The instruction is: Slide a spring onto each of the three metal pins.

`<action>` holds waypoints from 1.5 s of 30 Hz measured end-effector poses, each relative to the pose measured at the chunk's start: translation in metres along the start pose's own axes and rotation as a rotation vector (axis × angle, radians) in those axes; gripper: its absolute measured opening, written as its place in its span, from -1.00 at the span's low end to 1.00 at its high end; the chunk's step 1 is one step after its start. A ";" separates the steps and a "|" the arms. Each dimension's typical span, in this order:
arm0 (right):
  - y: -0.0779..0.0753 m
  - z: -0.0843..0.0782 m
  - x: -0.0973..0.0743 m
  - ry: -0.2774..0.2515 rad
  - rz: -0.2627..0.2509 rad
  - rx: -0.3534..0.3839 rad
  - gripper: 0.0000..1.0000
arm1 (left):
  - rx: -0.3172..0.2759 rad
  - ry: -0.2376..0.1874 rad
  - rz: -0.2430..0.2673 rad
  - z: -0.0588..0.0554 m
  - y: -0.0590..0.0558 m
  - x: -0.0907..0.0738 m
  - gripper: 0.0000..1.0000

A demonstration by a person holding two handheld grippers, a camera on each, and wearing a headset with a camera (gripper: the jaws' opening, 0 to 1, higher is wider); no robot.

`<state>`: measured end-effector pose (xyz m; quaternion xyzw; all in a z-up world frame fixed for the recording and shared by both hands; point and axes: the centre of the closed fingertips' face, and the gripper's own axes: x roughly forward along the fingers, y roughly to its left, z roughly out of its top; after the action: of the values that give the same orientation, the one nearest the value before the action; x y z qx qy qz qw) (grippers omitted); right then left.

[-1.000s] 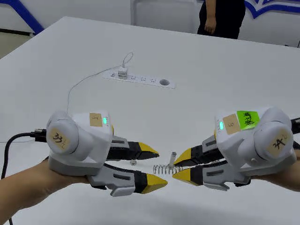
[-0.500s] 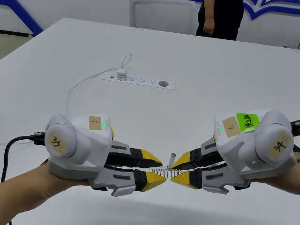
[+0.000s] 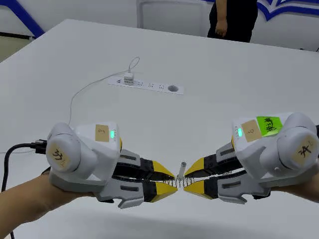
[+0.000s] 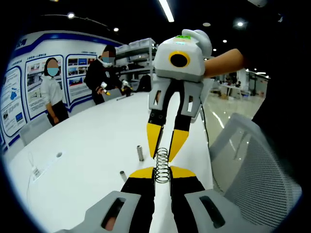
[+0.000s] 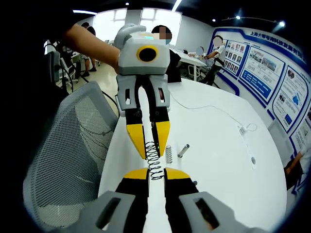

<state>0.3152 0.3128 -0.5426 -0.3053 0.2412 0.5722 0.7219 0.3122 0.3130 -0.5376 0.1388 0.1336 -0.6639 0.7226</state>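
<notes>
Right gripper view revealed a spare spring point(image 5: 168, 154) beside a metal pin point(image 5: 183, 150), just beyond the jaws. Nearly closed, the left gripper point(image 5: 151, 140) and right gripper point(image 5: 155, 175) each pinched one end of a thin silver coiled spring point(image 5: 153, 162).

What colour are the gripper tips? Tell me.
Yellow, on left gripper and right gripper holding the spring; head view shows best.

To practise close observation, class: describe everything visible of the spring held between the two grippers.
The spring is a short, open-wound coil of thin silvery wire, seemingly metal. It spans the small gap between the grippers, roughly level: the left gripper pinches one end, the right gripper the other, leaving the middle coils bare. It seems held clear of the white table; nothing else touches it.
</notes>
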 end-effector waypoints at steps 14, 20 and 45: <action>0.004 -0.004 0.000 -0.008 0.027 0.002 -0.78 | 0.020 -0.002 -0.019 0.003 -0.003 -0.002 -0.80; 0.003 0.000 -0.002 -0.028 0.033 0.014 -0.79 | 0.029 0.004 -0.018 0.002 -0.003 -0.001 -0.80; 0.000 0.029 -0.012 -0.176 0.040 0.098 -0.79 | 0.031 0.008 0.005 0.003 0.002 0.002 -0.80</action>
<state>0.3124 0.3253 -0.5141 -0.2133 0.2108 0.5986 0.7428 0.3146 0.3101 -0.5359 0.1527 0.1259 -0.6637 0.7214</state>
